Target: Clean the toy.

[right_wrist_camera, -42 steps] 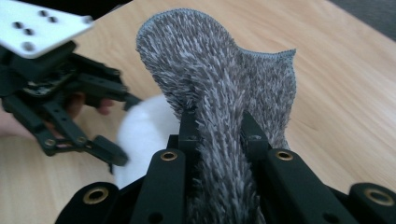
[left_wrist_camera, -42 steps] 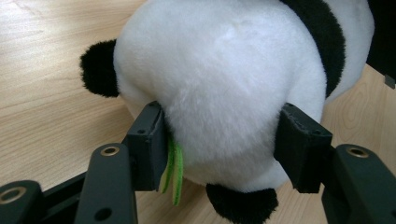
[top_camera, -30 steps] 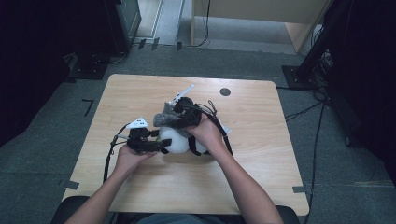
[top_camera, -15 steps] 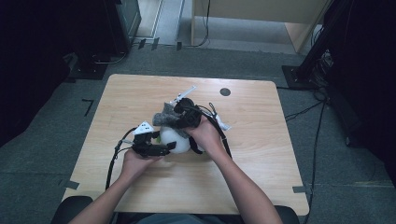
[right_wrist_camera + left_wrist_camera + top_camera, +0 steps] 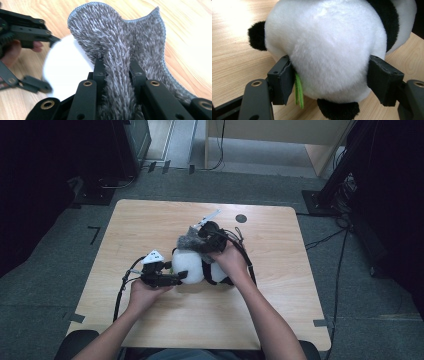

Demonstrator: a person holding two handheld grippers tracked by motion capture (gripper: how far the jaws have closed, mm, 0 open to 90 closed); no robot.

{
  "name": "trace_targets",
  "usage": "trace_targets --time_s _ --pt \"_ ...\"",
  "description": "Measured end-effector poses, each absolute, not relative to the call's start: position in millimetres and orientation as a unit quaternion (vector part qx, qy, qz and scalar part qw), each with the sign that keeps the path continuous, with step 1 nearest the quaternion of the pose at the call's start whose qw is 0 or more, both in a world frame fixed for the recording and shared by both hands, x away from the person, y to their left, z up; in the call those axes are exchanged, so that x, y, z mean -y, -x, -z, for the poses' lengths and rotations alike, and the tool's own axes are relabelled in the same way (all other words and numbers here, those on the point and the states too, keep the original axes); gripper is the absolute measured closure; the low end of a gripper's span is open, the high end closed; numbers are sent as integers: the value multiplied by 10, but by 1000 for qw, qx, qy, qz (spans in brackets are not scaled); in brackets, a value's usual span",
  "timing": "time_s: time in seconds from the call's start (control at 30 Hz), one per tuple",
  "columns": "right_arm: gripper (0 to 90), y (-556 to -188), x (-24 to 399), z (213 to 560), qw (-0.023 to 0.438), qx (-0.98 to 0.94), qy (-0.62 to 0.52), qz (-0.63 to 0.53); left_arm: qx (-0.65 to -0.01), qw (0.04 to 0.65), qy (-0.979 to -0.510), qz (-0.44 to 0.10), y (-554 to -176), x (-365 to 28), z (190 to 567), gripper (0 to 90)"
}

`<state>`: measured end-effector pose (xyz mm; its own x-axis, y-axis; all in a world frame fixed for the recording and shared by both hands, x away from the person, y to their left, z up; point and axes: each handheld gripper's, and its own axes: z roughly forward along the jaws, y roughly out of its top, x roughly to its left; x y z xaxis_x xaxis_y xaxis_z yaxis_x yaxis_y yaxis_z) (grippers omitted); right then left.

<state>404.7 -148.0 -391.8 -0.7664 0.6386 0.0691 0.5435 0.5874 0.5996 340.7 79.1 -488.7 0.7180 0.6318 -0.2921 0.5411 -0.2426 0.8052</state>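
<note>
The high view is evenly lit over the table (image 5: 150,220), while the floor around it falls off into near-black at the left and right edges; detail there is soft and coarse. In the left gripper view a bright glare washes out the wood at the top left corner, and the panda (image 5: 327,45) stays sharp, with a soft shadow under it. In the right gripper view the cloth (image 5: 120,50) is crisp, but the panda behind is a blown-out white blur and the other gripper (image 5: 25,50) is smeared.
</note>
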Motion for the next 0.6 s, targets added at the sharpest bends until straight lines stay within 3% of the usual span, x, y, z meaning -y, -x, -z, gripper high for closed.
trace_targets --time_s 0.6 --pt "740 -4031 2276 3866 81 -847 -391 -352 -368 494 -786 -38 -3426 -798 4901 255"
